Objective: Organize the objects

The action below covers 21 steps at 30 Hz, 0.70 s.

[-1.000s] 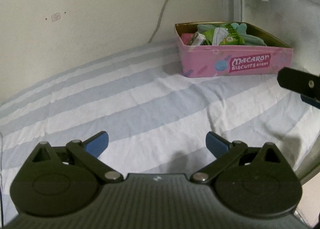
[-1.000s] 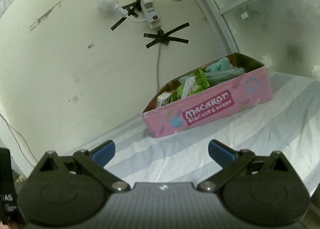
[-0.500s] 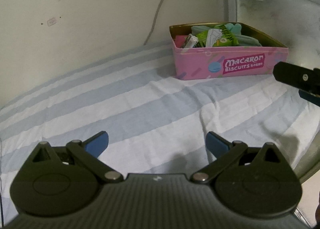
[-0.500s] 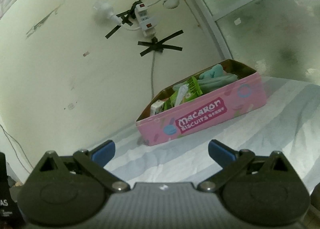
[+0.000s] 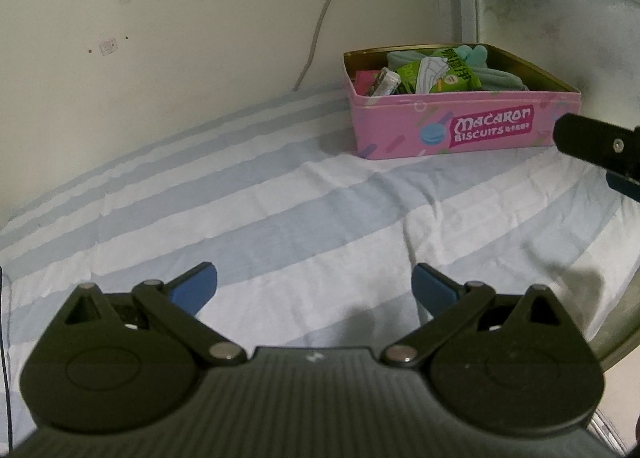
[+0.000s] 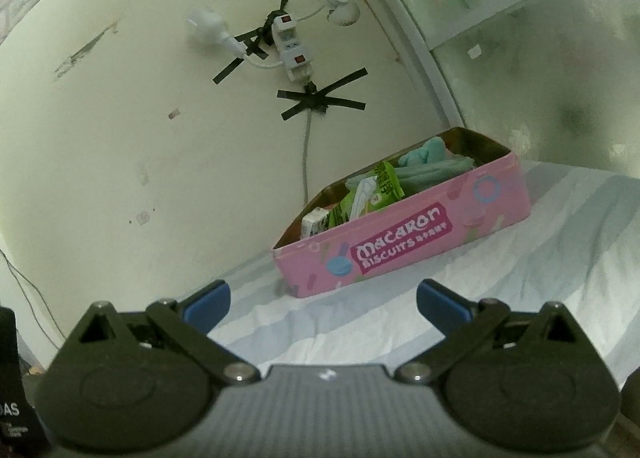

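a pink biscuit tin (image 5: 460, 126), filled with packets and a teal cloth, sat on the striped bed (image 5: 280, 218) by the wall. both claws, left (image 5: 314, 284) and right (image 6: 323, 298), spread and empty, had drifted back slightly, suggesting tidying was done.

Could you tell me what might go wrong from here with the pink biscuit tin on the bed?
1. The green packet sticks up above the pink tin rim; a reach could knock it out.
2. The tin sits on a soft, wrinkled striped sheet, so a push may tip it.
3. Both the open left gripper and right gripper could collide.
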Each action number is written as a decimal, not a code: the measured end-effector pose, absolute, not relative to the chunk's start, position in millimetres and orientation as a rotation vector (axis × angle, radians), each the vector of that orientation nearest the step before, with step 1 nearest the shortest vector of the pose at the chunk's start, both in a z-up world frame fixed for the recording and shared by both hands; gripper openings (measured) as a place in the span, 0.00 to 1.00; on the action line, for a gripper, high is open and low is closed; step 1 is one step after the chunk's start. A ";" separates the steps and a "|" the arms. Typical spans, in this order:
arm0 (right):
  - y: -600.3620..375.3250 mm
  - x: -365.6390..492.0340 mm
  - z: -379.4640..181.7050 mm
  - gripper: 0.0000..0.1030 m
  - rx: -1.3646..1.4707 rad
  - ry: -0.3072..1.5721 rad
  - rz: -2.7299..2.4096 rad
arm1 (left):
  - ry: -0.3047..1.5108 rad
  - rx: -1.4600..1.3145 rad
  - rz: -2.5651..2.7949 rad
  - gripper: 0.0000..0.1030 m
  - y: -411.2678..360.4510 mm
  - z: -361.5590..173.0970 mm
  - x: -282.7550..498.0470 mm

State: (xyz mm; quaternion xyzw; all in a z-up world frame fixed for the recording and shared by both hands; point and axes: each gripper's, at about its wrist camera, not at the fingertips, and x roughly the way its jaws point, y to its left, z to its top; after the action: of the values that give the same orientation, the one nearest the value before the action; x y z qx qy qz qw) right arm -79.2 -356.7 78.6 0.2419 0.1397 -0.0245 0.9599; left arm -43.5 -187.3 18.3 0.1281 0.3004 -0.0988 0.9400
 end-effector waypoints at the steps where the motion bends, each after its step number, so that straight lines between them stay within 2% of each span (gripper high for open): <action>1: -356.5 -79.3 78.6 1.00 0.488 0.283 -0.048 | 0.613 0.262 -0.201 1.00 -187.6 18.1 -43.5; 21: -361.2 -78.9 77.0 1.00 0.491 0.290 -0.040 | 0.632 0.257 -0.208 1.00 -190.9 16.3 -44.4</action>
State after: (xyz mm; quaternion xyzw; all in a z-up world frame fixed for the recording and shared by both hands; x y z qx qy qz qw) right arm -78.9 -361.2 77.0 0.2424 0.1428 -0.0197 0.9594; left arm -44.4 -190.9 16.3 0.1257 0.3095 -0.1017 0.9371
